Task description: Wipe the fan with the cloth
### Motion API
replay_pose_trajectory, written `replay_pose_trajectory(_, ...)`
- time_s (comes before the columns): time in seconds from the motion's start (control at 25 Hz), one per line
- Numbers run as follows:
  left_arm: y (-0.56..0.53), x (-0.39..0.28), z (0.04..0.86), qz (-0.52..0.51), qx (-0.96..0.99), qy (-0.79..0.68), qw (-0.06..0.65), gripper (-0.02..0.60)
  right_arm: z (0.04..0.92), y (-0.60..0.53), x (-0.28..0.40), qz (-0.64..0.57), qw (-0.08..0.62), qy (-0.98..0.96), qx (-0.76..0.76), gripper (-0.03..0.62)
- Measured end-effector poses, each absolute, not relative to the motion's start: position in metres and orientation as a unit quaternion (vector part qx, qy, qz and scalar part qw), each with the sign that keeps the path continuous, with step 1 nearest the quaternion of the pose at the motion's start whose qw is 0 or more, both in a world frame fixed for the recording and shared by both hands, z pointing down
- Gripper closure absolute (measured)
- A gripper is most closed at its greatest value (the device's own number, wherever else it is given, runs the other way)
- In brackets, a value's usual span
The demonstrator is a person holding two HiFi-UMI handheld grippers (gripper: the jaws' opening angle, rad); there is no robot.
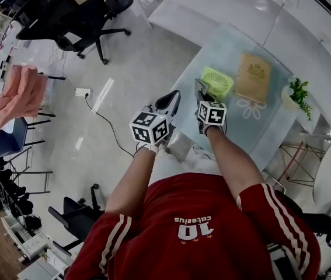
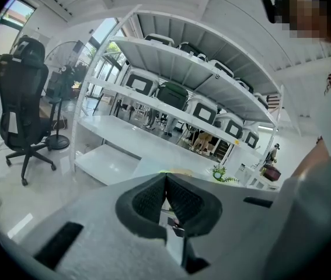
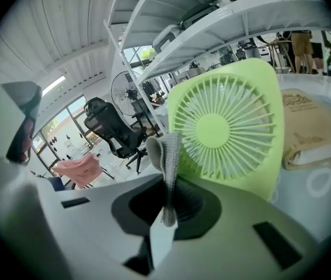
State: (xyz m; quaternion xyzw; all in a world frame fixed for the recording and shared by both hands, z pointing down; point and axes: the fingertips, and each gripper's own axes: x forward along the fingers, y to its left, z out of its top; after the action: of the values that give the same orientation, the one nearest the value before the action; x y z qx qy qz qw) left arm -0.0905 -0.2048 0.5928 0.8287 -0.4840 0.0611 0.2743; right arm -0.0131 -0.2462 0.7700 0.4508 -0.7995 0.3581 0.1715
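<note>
right gripper (image 3: 168,177): clamped on grey cloth (image 3: 166,150); cloth just in front of green fan (image 3: 226,127) | fan: on glass table (image 1: 229,48), beside tan book (image 1: 254,77) | left gripper (image 2: 166,185): jaws together, nothing between them

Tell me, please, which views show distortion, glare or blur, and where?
Head view: strong fisheye bending, with a glare streak on the floor. Left gripper view: black corners, and the straight shelves appear curved. Right gripper view: fan and cloth sharp and evenly lit, frame edges dark.
</note>
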Motion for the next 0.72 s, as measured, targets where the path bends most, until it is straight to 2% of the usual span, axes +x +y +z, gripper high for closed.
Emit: replay_pose_trajectory(0.72,-0.217,-0.079,0.618,0.091,0.822,-0.487,0.281,0.581,0.776,-0.241,0.016,0.354,0.185,-0.789,0.468,0.574)
